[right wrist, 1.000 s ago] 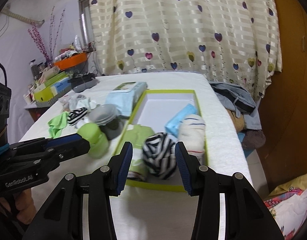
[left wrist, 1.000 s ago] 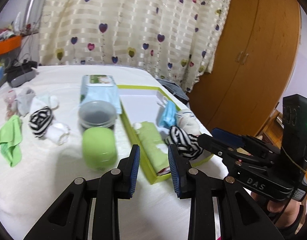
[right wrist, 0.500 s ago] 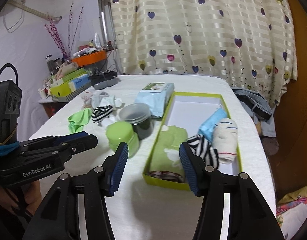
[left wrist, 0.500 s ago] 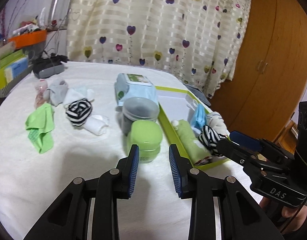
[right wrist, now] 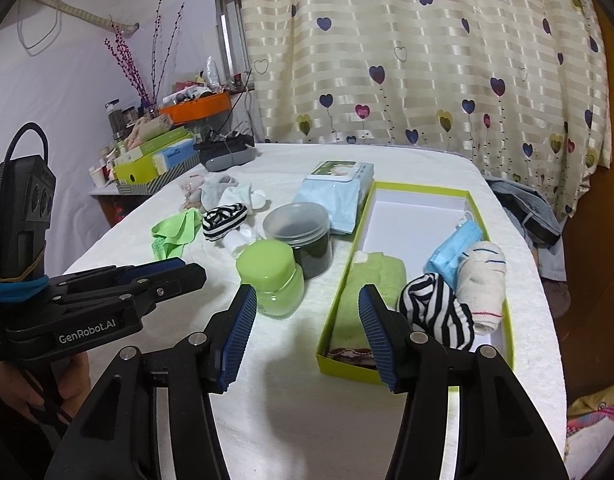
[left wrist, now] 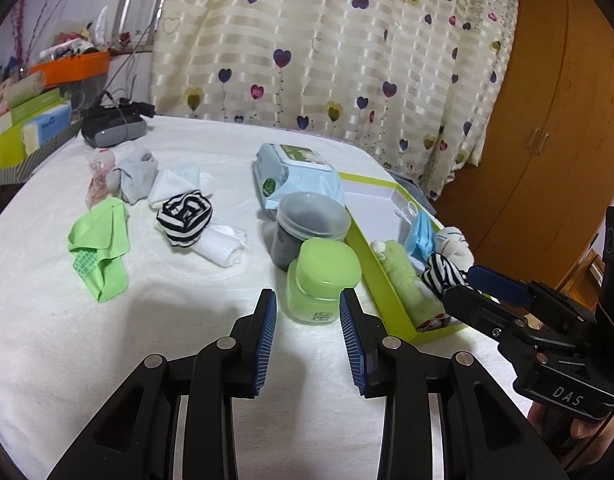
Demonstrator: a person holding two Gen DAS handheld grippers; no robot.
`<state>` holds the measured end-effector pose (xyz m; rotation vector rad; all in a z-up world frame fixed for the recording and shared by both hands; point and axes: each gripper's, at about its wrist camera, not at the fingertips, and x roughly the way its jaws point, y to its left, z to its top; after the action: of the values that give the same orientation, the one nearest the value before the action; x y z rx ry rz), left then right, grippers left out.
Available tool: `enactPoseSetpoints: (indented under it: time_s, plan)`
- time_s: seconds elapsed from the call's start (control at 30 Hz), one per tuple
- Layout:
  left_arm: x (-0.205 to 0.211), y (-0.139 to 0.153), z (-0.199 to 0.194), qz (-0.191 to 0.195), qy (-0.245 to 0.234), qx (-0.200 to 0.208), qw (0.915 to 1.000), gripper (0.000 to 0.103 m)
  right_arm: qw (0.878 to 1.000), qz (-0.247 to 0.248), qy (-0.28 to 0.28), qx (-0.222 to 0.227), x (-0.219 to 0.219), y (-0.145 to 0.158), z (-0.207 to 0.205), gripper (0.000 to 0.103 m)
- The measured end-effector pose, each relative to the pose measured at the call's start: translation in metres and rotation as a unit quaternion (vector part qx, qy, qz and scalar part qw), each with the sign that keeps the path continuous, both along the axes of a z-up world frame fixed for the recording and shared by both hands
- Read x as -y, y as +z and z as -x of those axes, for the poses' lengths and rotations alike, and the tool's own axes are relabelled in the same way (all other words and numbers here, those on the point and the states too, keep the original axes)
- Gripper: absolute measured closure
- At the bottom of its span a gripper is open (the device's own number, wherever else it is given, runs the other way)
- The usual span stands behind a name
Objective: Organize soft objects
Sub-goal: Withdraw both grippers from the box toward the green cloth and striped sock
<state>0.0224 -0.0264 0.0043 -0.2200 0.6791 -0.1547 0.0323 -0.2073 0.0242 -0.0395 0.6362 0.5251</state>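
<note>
- "DAS", white letters, on the black body of the right tool [left wrist: 503, 286], seen in the left wrist view at the lower right.
- "GenRobot.AI", white letters, on the black body of the left tool [right wrist: 159, 276], seen in the right wrist view at the lower left.
- Blue box [right wrist: 175, 155] in the stack beyond the far left edge of the tabletop [right wrist: 291, 392]: a short dark word, too small to read.
- Wipes pack [left wrist: 295, 172], green-and-white label on top: print not legible.
- Green jar [left wrist: 323, 280], small mark low on its front: not legible.
</note>
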Motion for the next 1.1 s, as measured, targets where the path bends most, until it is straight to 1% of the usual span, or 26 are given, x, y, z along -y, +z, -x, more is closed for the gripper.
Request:
enactPoseSetpoints:
  time_s: [0.2,0.47,0.63,0.87,1.1]
  plan:
    - [-0.021,-0.007,0.000,-0.001,0.022,-0.008,0.9997,0.072,1.000,0.001,0.010,-0.004,-0.010,-0.001,0.000,0.049]
    - [-0.068,-0.009,0.000,-0.001,0.076,-0.014,0.9970,0.072,0.999,0.007,0.035,-0.004,-0.035,0.000,-0.002,0.049]
    - [-0.090,-0.007,-0.001,0.000,0.098,-0.011,0.9951,0.068,0.998,0.010,0.056,-0.001,-0.056,0.002,-0.005,0.049]
    - [-0.118,-0.011,-0.004,0.007,0.122,-0.013,0.9925,0.067,0.997,0.021,0.076,-0.001,-0.087,0.003,-0.017,0.049]
    - [-0.143,-0.016,-0.007,0.018,0.143,-0.015,0.9894,0.063,0.996,0.034,0.084,-0.011,-0.120,0.000,-0.037,0.049]
